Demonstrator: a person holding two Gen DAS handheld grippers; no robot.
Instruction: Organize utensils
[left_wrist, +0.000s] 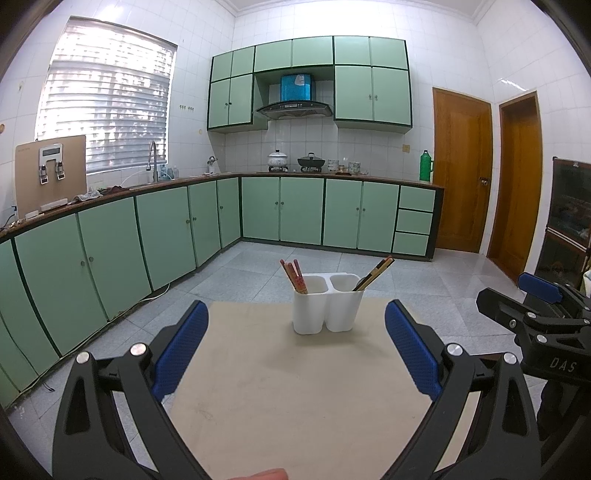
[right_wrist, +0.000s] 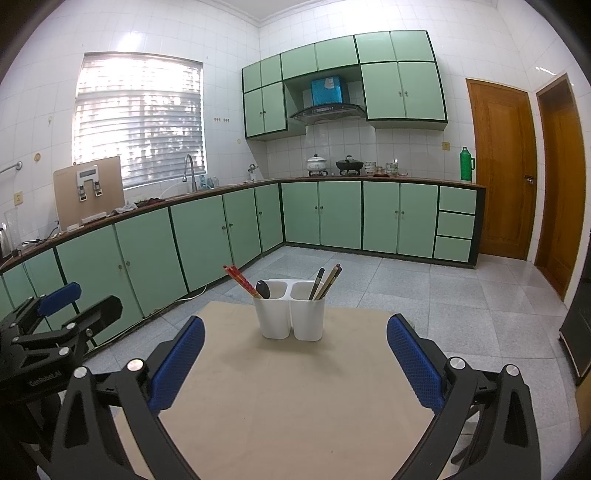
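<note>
A white two-compartment utensil holder (left_wrist: 327, 304) (right_wrist: 290, 310) stands near the far edge of a beige table (left_wrist: 295, 387) (right_wrist: 295, 387). Red chopsticks (left_wrist: 293, 275) (right_wrist: 240, 278) lean out of its left compartment, and the right wrist view shows a dark spoon (right_wrist: 263, 289) there too. Brown and dark chopsticks (left_wrist: 375, 273) (right_wrist: 327, 280) lean out of the right compartment. My left gripper (left_wrist: 295, 321) is open, empty, well short of the holder. My right gripper (right_wrist: 295, 332) is open and empty too; it appears at the right (left_wrist: 535, 306) of the left wrist view.
Beyond the table lies a grey tiled floor (left_wrist: 258, 266), ringed by green cabinets (left_wrist: 147, 229) under a counter with a sink, pots and a green flask (left_wrist: 425, 166). Two wooden doors (left_wrist: 461, 173) stand at the right. A fingertip (left_wrist: 266, 474) shows at the bottom edge.
</note>
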